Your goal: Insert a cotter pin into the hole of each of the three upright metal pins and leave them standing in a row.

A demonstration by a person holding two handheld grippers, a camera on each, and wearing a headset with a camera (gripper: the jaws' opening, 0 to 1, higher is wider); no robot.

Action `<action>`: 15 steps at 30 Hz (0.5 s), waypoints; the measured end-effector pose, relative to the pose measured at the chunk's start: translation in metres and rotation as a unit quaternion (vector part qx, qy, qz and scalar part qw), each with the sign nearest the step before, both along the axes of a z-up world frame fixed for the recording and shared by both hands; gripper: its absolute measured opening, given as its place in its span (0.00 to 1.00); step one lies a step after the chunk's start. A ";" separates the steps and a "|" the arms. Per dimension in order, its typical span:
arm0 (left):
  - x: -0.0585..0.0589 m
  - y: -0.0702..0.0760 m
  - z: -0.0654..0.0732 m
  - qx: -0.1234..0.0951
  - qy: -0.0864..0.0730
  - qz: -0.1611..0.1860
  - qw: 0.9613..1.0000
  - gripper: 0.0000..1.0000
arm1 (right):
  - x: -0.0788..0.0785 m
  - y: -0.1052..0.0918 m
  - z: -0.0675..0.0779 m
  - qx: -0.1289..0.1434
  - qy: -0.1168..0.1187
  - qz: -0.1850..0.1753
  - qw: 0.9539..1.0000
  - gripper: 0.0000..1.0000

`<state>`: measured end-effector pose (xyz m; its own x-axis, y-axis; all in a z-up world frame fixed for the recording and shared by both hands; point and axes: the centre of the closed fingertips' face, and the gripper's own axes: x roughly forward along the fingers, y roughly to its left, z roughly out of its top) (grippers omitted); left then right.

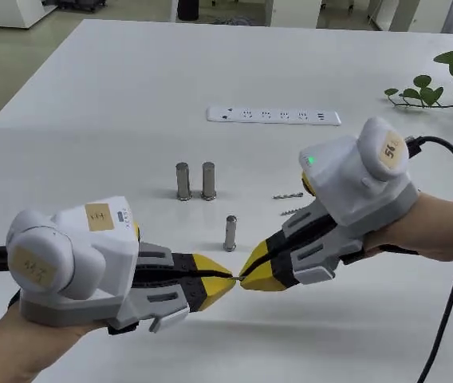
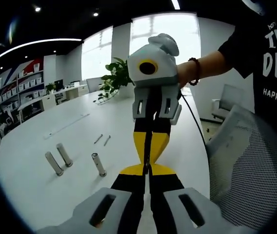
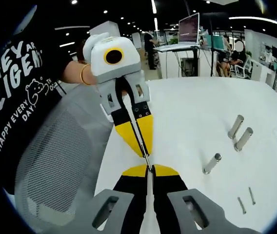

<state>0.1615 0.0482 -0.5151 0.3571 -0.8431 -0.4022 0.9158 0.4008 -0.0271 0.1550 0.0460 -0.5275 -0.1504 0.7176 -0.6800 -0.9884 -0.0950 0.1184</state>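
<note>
**Two grippers meet tip to tip over one thin pin**

The left gripper [image 1: 225, 283] and right gripper [image 1: 249, 281] have yellow wedge tips, and both pairs of jaws are pressed together. They nip a thin wire cotter pin [image 3: 146, 157] that bridges the tips above the smooth white table [image 1: 91, 120]. Three shiny steel cylinders stand upright. A pair [image 1: 195, 181] stands side by side and the single one [image 1: 230, 233] stands nearer. Two loose cotter pins [image 1: 288, 195] lie flat beside them. A white power strip [image 1: 273, 116] lies beyond.

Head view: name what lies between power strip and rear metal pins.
Only bare table, from power strip to rear metal pins, in the head view.
</note>
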 end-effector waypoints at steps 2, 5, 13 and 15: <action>0.000 -0.001 -0.001 0.001 0.000 0.000 1.000 0.00 | -0.001 -0.001 0.000 -0.007 -0.007 0.006 1.000 0.00; 0.000 -0.002 -0.003 0.005 -0.001 -0.001 1.000 0.00 | 0.000 -0.002 -0.002 -0.013 -0.016 0.013 1.000 0.00; 0.006 -0.002 -0.007 0.018 -0.012 0.011 1.000 0.01 | 0.003 -0.005 -0.006 -0.023 -0.030 0.016 0.999 0.00; 0.010 -0.003 -0.007 0.018 -0.014 0.018 1.000 0.02 | 0.007 -0.006 -0.007 -0.026 -0.031 0.008 0.999 0.00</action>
